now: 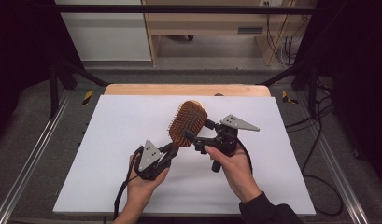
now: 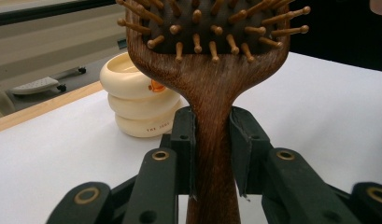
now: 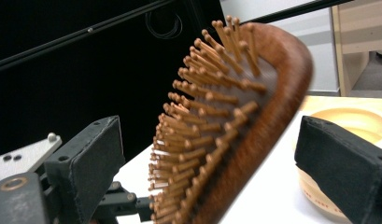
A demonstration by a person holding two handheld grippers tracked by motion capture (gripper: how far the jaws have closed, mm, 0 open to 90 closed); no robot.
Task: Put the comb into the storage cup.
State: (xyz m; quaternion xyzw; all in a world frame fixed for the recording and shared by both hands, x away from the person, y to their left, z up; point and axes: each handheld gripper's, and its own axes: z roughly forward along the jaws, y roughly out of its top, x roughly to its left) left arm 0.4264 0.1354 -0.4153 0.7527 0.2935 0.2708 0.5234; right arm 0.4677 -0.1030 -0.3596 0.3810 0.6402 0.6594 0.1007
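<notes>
1. Standing up off the table, the hairbrush point(image 1: 187, 122) is held above the middle of the white board point(image 1: 109, 154), its wooden handle low toward the person and its head tilted away, bristles facing up and to the right.
2. Its neck sits between the pads of the left gripper point(image 2: 212, 140), which is clamped on the handle just below the head; the left gripper view shows both pads pressed flat on the wood.
3. The right gripper point(image 3: 216, 154) has its jaws apart, one on each side of the head: the left pad faces the bristles, the right pad faces the wooden back, and neither touches.
4. Behind the brush, near the far edge of the board, stands a cream ribbed pot point(image 2: 132, 100), apart from both grippers.
5. The step in hand looks like taking the head with the right gripper, perhaps to pass the brush over.
6. To do it well, I would keep the left grip steady, centre the head between the open pads, and close slowly so the bristle-side pad meets the pins squarely rather than bending them.
7. Releasing the left only once the right holds firm should prevent a drop.
</notes>
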